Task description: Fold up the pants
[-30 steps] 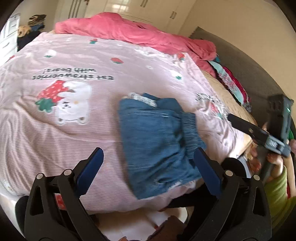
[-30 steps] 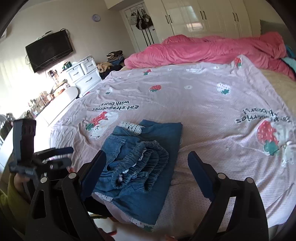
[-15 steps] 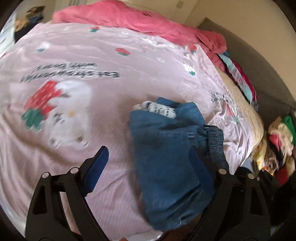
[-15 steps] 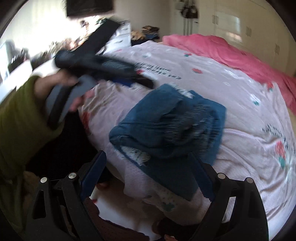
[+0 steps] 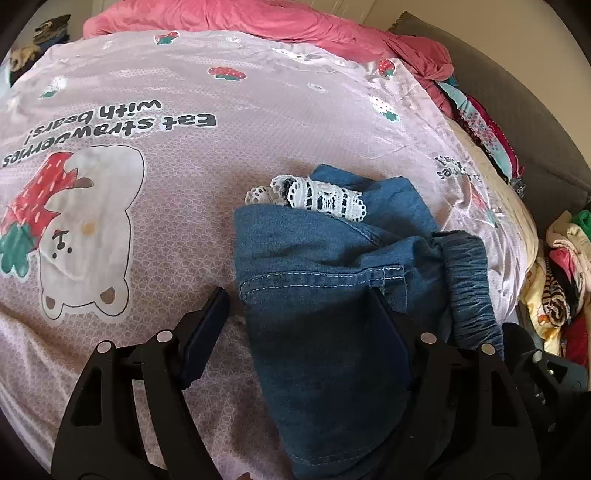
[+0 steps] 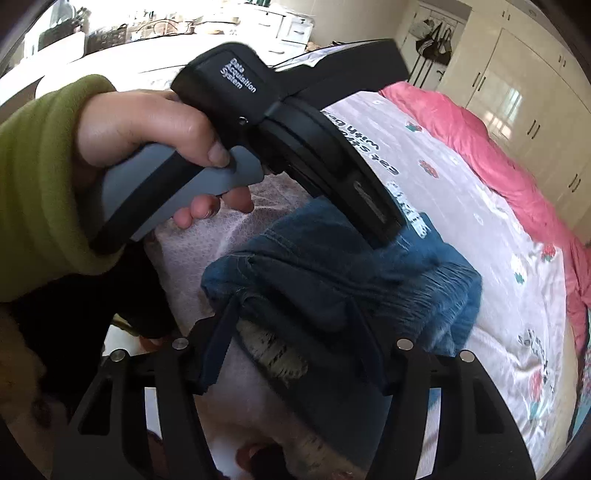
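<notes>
The folded blue denim pants [image 5: 332,288] with white lace trim [image 5: 321,195] lie near the front edge of the bed. My left gripper [image 5: 299,332] is open, low over the pants, its right finger on the denim and its left finger over the sheet. My right gripper [image 6: 291,332] is open, its jaws straddling the near folded edge of the pants [image 6: 332,280] at the bed's edge. The left gripper's body [image 6: 295,122], held by a hand in a green sleeve, fills the upper left of the right wrist view.
The pink strawberry-print sheet [image 5: 221,92] covers the bed. A pink duvet [image 5: 258,22] is bunched at the far end. Clothes are piled at the right [image 5: 561,266] beside a dark headboard [image 5: 517,92]. White wardrobes [image 6: 517,92] stand behind.
Both grippers have moved in close to the pants. The right gripper swung round to the bed's edge and its jaws now straddle the near fold. The left gripper has lowered onto the denim.
</notes>
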